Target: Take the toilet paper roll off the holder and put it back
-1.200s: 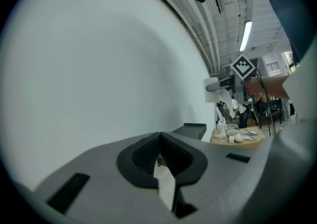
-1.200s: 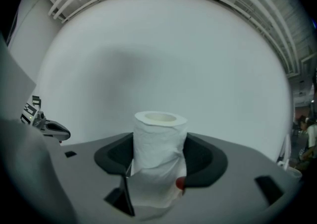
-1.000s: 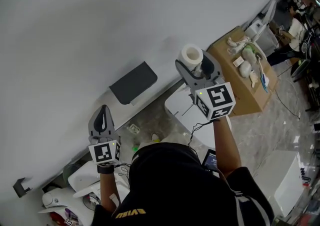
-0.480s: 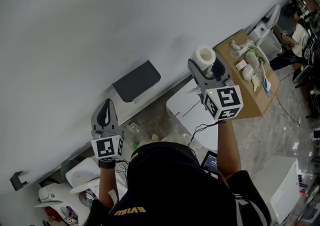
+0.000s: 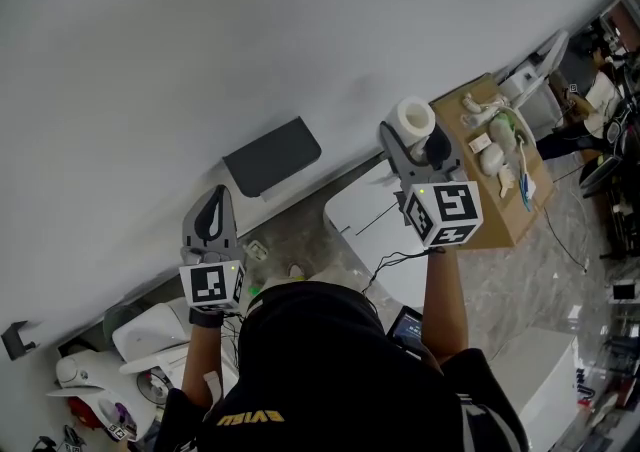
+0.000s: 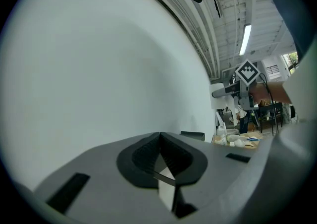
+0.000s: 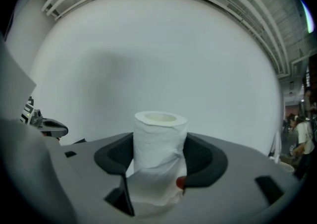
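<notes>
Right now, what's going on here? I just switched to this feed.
A person works with a handheld gripper in each hand. The right gripper is closed on a toilet paper roll, held upright in front of the white wall, clear of the dark fixture mounted on it. The left gripper is shut and empty, raised near that fixture.

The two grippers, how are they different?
The right gripper grips a toilet paper roll, standing upright; the left gripper holds nothing. The right gripper's jaws are spread around the roll; the left gripper's jaws meet at their tips. Both are grey and face the white wall.
</notes>
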{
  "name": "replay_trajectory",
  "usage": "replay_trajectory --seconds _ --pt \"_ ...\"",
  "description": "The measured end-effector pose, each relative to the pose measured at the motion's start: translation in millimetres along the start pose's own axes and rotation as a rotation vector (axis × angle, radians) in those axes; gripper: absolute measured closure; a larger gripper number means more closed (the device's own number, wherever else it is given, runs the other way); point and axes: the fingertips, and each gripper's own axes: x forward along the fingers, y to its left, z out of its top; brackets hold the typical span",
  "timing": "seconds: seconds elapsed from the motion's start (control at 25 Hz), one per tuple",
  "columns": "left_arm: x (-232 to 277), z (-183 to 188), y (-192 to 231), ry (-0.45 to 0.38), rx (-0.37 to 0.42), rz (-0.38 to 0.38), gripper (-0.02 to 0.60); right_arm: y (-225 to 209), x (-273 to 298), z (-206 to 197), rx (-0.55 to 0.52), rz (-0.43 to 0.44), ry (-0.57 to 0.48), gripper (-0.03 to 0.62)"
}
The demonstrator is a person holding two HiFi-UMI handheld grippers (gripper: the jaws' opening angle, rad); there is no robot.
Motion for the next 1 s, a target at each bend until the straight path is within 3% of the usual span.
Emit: replay_trajectory --seconds 0.36,1.0 --pt "-3.0 1.6 4.2 -0.001 -0.004 0.022 0.571 5.8 5.9 7.5 -0.011 0.025 -0.013 0.305" --pt "-22.1 -2.1 16.7 0.013 -0.032 0.076 0.571 50.7 31.0 27.7 -0.051 0.143 -0.037 0.304"
